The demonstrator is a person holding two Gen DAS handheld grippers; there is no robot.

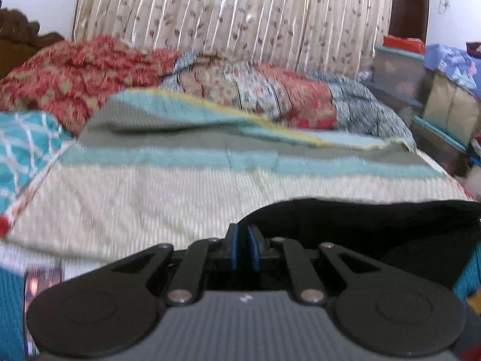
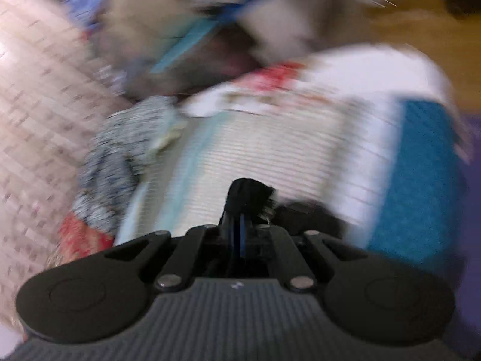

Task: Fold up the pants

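My left wrist camera sits low over the bed (image 1: 186,201), looking level across it toward the curtain (image 1: 234,18) and heaped quilts (image 1: 90,72). My right wrist camera tilts downward, close above the same striped bedspread (image 2: 270,156), facing the bed's edge and floor (image 2: 436,36), badly blurred. Both views share that bedspread.
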